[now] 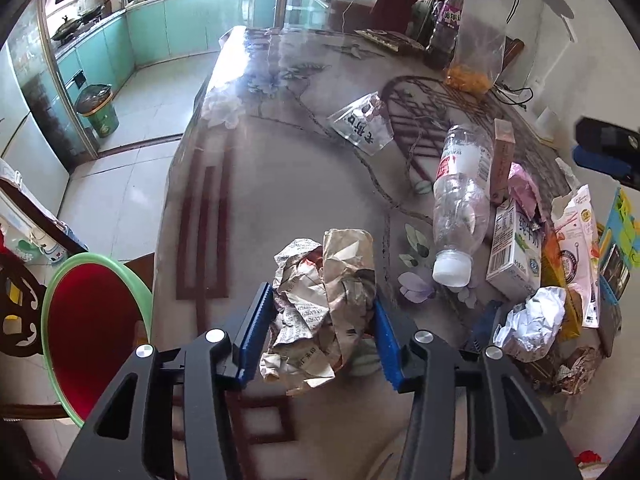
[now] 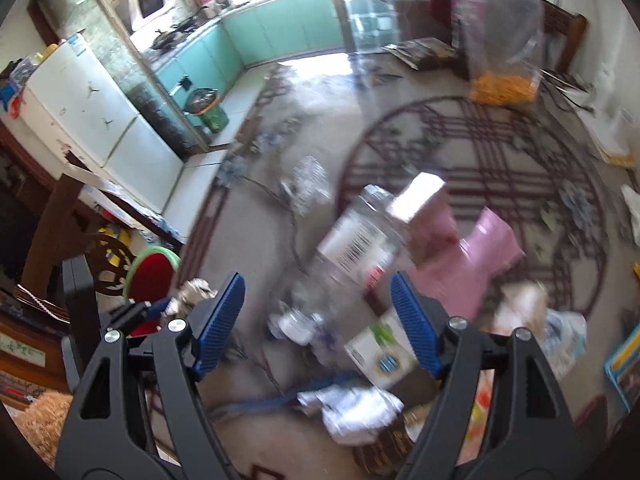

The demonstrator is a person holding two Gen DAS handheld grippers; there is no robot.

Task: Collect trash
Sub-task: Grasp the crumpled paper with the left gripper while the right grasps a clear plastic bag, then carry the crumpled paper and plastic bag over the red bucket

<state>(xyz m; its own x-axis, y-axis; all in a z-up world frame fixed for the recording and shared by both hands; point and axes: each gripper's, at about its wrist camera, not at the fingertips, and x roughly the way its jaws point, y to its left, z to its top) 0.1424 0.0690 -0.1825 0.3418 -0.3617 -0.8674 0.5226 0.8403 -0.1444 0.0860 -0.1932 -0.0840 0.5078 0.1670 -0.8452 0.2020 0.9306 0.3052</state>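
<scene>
The left gripper (image 1: 323, 322) has its blue pads closed in on a crumpled ball of brown printed paper (image 1: 324, 312) at the near edge of the table (image 1: 288, 168), and from the left wrist view both pads look to be touching the wad, so it reads as a grip. The catch is that crumpled paper is springy and lopsided. The left pad sits on a loose flap rather than the dense middle, so the wad could squash, rotate or slip out once lifted. The likely drop spot, a red basin with a green rim (image 1: 94, 328), is off the table's near-left edge, so a slip on the way over means paper on the floor.

The right gripper (image 2: 318, 322) is wide open with nothing between the pads, hanging over the pile further right: a clear plastic bottle with a white cap (image 2: 348, 256) lying on its side, a white milk carton (image 2: 380, 354), a pink wrapper (image 2: 472, 256) and a crumpled white tissue (image 2: 356, 404). That view is quite blurred, so exact contact is hard to call. The risk here is the bottle: it's round, light and empty-looking, so one pad nudging it first could send it rolling into the carton or toward the left gripper's side. Everything's packed close too, so grabbing two things at once is possible.
</scene>
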